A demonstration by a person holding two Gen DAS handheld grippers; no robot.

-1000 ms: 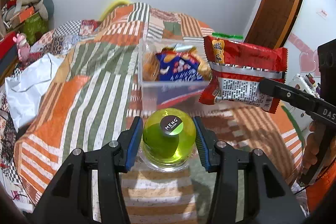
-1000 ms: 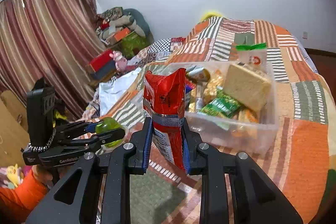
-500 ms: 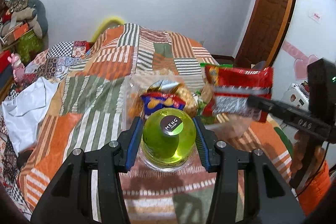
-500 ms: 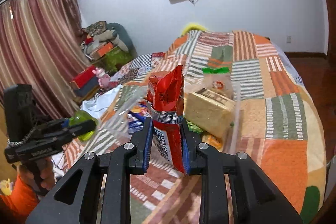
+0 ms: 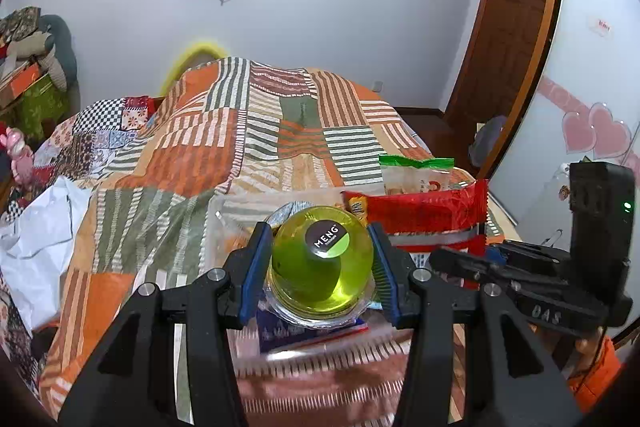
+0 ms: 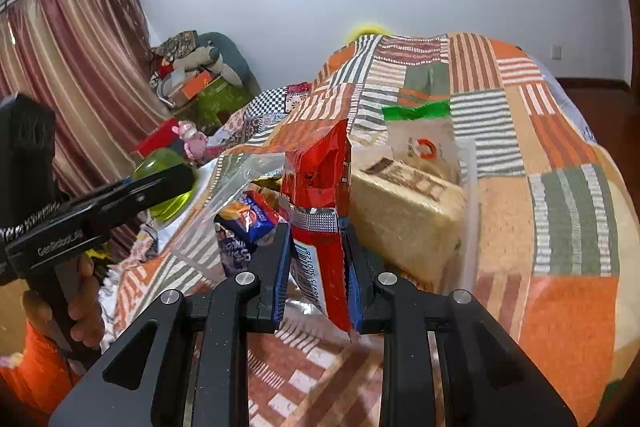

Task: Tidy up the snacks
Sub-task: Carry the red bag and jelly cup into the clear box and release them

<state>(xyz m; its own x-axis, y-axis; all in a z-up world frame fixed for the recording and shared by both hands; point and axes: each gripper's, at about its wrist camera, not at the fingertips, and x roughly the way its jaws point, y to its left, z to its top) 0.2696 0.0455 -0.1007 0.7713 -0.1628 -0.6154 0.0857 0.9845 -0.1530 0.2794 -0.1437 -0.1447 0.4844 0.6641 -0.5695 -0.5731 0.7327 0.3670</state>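
Jaws of left gripper (image 5: pixel 320 263) clamped on green jelly cup (image 5: pixel 322 259); right gripper (image 6: pixel 318 267) pinching red packet (image 6: pixel 320 211)

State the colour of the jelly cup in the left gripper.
Translucent yellow-green domed jelly cup, black-and-green label; clearest in the left wrist view.

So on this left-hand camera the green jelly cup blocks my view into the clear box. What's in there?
Observer: Behind your green jelly cup, the right-hand camera shows a big pale-yellow block packet filling the right half of the box.
Visitor: Anything else?
Observer: A blue packet lies at the left end of the box.
Visitor: And how is the red packet gripped?
Observer: The right tongs pinch the red packet upright, and its barcode end sits between the pads.
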